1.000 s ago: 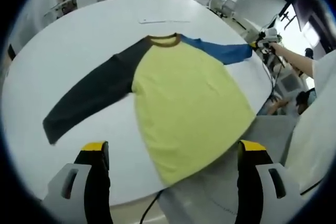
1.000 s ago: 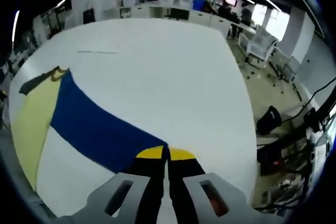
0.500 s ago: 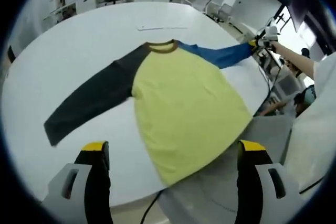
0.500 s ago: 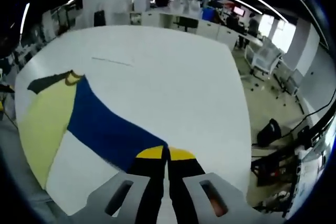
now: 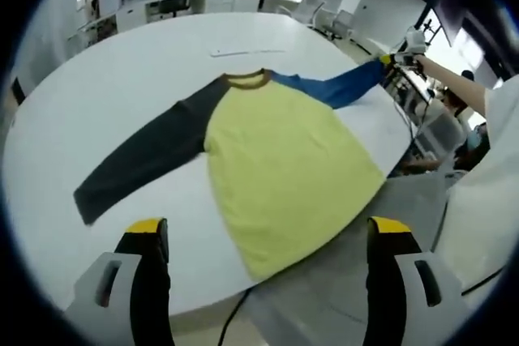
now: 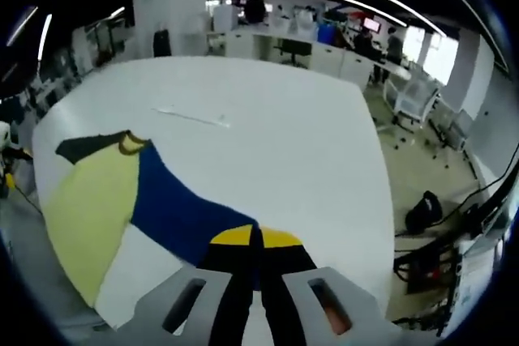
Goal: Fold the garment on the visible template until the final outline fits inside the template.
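A long-sleeved shirt lies on a round white table [image 5: 97, 79]: yellow body [image 5: 284, 160], dark grey sleeve [image 5: 138, 160] stretched to the left, blue sleeve [image 5: 345, 87] lifted to the right. My left gripper [image 5: 268, 237] hangs open above the table's near edge, holding nothing. In the left gripper view my right gripper [image 5: 389, 60] grips the blue sleeve's cuff at the far right. In the right gripper view that gripper [image 6: 259, 237] is shut on the cuff of the blue sleeve [image 6: 182, 208], and the yellow body [image 6: 89, 208] lies to the left.
A thin pale line [image 5: 243, 52] marks the table beyond the shirt's collar; the same line [image 6: 190, 117] lies on the table [image 6: 276, 151]. A person's sleeve [image 5: 495, 160] fills the right. Desks and office chairs [image 6: 418, 91] stand around the table.
My right gripper has raised the blue sleeve's cuff off the table and carried it upward, so the sleeve now slopes up from the shoulder. The left gripper stays open.
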`<move>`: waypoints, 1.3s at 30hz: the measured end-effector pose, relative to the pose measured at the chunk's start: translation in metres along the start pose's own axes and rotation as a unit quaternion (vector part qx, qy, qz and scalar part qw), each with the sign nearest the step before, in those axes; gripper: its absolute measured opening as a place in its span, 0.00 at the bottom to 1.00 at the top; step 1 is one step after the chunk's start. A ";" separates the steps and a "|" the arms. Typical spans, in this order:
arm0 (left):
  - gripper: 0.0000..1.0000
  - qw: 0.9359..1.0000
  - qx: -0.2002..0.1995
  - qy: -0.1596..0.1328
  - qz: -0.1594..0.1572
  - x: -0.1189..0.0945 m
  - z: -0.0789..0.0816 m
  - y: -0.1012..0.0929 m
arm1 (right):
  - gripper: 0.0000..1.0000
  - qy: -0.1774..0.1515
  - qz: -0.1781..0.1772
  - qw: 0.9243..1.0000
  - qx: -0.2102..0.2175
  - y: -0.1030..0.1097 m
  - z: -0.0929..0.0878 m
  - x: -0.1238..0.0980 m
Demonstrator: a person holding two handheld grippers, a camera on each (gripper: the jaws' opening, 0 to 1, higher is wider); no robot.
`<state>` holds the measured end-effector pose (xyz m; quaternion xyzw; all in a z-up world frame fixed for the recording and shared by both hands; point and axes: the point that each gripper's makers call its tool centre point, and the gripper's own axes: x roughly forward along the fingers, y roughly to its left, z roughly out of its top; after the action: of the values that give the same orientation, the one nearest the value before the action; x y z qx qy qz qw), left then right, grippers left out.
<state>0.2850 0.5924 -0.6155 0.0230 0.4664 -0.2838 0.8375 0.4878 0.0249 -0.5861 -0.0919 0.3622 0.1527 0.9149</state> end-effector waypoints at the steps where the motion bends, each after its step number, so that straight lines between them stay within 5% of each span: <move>1: 0.99 1.000 0.000 -0.001 0.000 -0.001 -0.001 0.000 | 0.02 -0.004 0.005 1.000 0.005 0.001 0.003 -0.001; 18: 0.99 1.000 0.017 -0.017 -0.005 -0.010 0.002 -0.015 | 0.01 -0.067 0.080 0.994 0.037 0.048 0.056 -0.027; 36: 0.98 0.999 0.024 -0.038 -0.022 -0.012 0.001 -0.014 | 0.01 -0.073 0.122 0.987 0.071 0.100 0.095 -0.038; 39: 0.98 0.999 0.031 -0.032 -0.020 -0.013 -0.001 -0.015 | 0.01 -0.105 0.155 0.976 0.112 0.119 0.113 -0.044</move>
<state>0.2710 0.5859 -0.6023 0.0309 0.4308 -0.3154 0.8450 0.4881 0.1586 -0.4808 0.0852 0.2885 0.2599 0.9176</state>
